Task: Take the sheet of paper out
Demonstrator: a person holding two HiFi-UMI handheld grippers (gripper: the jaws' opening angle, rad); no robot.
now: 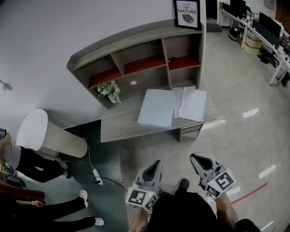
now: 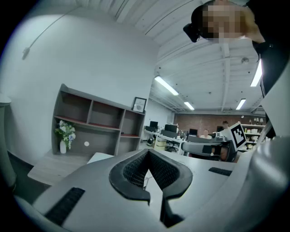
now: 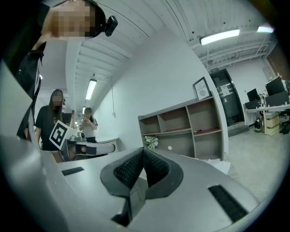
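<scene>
Flooring at the far left is dark green, and a white cylinder stands on it against the white wall. Seated persons' legs show beside it. A power strip lies on the floor nearby with its cable.

The grey table stands against the wall and carries a grey shelf unit with red-lined compartments. A small vase of flowers stands in the unit's lower left bay. A pale blue folder lies flat on the table top in front of the shelves. The sheet of paper lies flat on the table just right of the folder, at the table's right end, with another white sheet partly under it. A framed picture stands on the unit's top right corner.

Right of the table the floor is pale and glossy, with a red line near the bottom corner. Office desks with monitors fill the far right.

The left claw is held low in front of the person, well apart from the table. Its jaws are together with nothing gripped. The right claw is beside it, likewise closed and empty.
</scene>
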